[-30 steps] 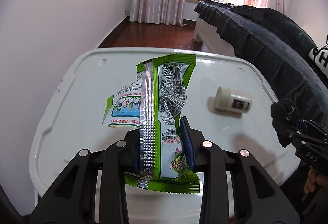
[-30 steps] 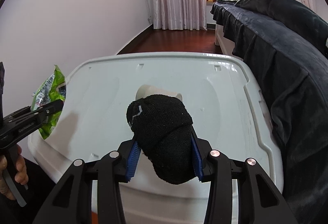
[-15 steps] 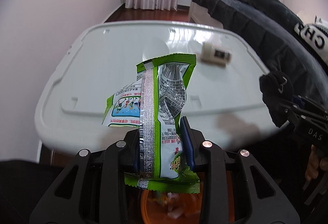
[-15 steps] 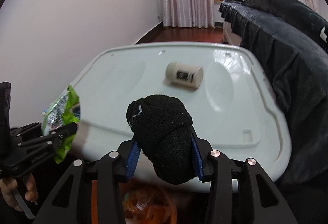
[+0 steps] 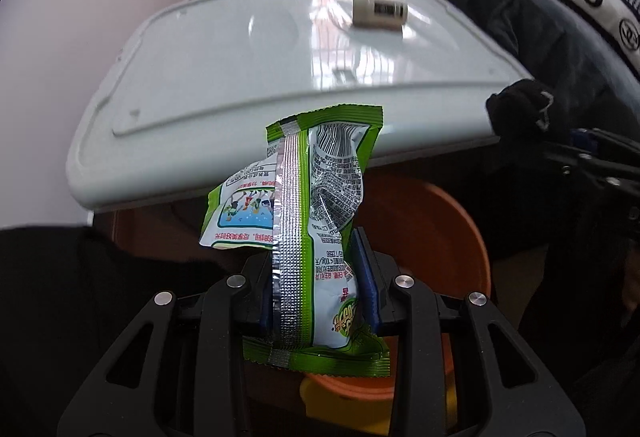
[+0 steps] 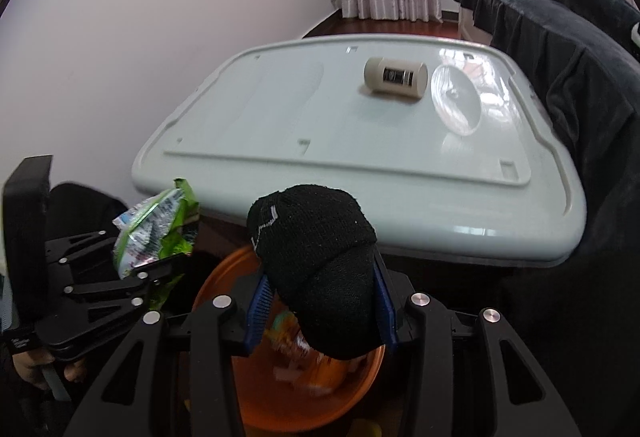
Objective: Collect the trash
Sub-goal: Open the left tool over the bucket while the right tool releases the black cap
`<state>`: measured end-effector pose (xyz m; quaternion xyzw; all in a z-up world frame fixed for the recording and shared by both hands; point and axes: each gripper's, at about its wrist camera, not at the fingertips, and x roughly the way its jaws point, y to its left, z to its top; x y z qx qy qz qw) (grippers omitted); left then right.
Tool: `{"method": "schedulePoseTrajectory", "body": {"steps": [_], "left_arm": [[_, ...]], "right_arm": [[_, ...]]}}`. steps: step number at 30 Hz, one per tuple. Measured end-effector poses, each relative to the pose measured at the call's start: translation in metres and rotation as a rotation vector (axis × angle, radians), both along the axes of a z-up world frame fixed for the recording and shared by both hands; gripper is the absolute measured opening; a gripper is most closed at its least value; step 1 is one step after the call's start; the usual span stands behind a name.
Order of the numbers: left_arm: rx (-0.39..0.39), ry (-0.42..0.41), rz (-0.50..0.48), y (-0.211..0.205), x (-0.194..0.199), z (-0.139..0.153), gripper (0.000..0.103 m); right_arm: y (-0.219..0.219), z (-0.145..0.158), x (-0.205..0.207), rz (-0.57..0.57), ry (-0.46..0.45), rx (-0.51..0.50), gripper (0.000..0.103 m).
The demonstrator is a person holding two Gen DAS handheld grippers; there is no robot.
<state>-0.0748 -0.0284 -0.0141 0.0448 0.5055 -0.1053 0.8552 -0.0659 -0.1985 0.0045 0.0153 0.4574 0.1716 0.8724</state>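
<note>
Now your left tongs are clamped on the crinkled green and white foil snack wrapper, and your right tongs pinch the black knitted sock. Both hang above the round orange plastic bin, just off the white plastic table's near edge, where a small white cylindrical bottle lies on its side.

Wrapper: glossy crinkled plastic film, silvery seam. Sock: matt black knit cloth. Table: smooth glossy white plastic. Bin: smooth orange plastic.
</note>
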Motion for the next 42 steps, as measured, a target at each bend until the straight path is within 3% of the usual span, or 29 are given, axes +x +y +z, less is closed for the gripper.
{"method": "schedulePoseTrajectory", "body": {"steps": [17, 19, 21, 24, 42], "left_arm": [[0.003, 0.082, -0.024, -0.003, 0.006, -0.017, 0.033], [0.001, 0.083, -0.026, -0.002, 0.005, -0.017, 0.035], [0.005, 0.084, -0.021, -0.002, 0.005, -0.017, 0.052], [0.003, 0.071, -0.004, 0.001, 0.005, -0.015, 0.064], [-0.011, 0.089, -0.002, 0.003, 0.005, -0.017, 0.068]], "right_arm": [[0.009, -0.026, -0.01, 0.041, 0.099, -0.013, 0.045], [0.009, -0.027, -0.01, 0.041, 0.106, -0.01, 0.047], [0.009, -0.028, -0.009, 0.036, 0.111, -0.008, 0.052], [0.004, -0.029, -0.006, 0.013, 0.12, 0.001, 0.055], [-0.009, -0.023, -0.007, -0.033, 0.099, 0.041, 0.059]]}}
